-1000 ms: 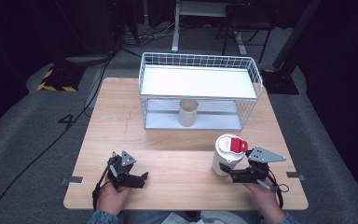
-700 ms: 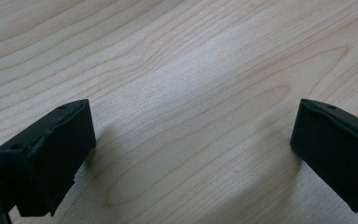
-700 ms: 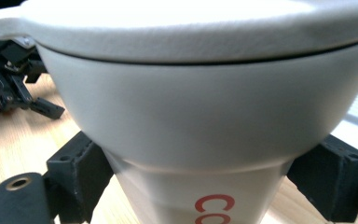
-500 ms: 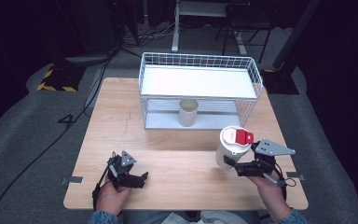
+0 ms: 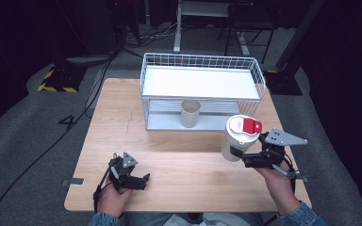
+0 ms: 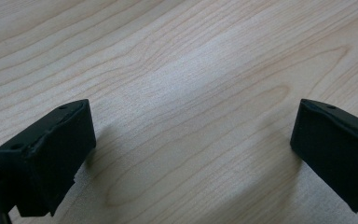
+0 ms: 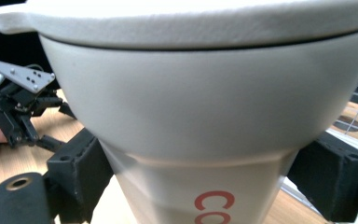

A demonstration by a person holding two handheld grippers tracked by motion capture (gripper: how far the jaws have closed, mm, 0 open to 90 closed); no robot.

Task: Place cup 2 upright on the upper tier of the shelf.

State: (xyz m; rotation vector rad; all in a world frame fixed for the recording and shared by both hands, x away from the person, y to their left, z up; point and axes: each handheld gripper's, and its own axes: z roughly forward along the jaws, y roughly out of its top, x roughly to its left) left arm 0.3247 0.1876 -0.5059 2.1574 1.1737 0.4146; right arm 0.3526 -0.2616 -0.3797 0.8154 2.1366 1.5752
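A white cup (image 5: pixel 238 137) with a white lid and a red tab (image 5: pixel 251 125) hangs above the table's right side. My right gripper (image 5: pixel 239 154) is shut on the cup's lower body from the near right. In the right gripper view the cup (image 7: pixel 205 107) looms close, with red lettering low on its wall, and a black pad (image 7: pixel 79 170) presses on each side of it. At the front left my left gripper (image 5: pixel 143 181) rests on the wooden table (image 5: pixel 184 165). In the left gripper view its jaws stand wide apart over bare wood, the left gripper (image 6: pixel 191 149) open.
A white wire basket rack (image 5: pixel 202 61) stands at the back of the table. A tan paper cup (image 5: pixel 190 113) sits upright on its lower shelf. The other gripper (image 7: pixel 18 105) and a hand show at the left of the right gripper view.
The right gripper has lifted the white cup off the table and carried it a little to the right. The left gripper has stayed where it was.
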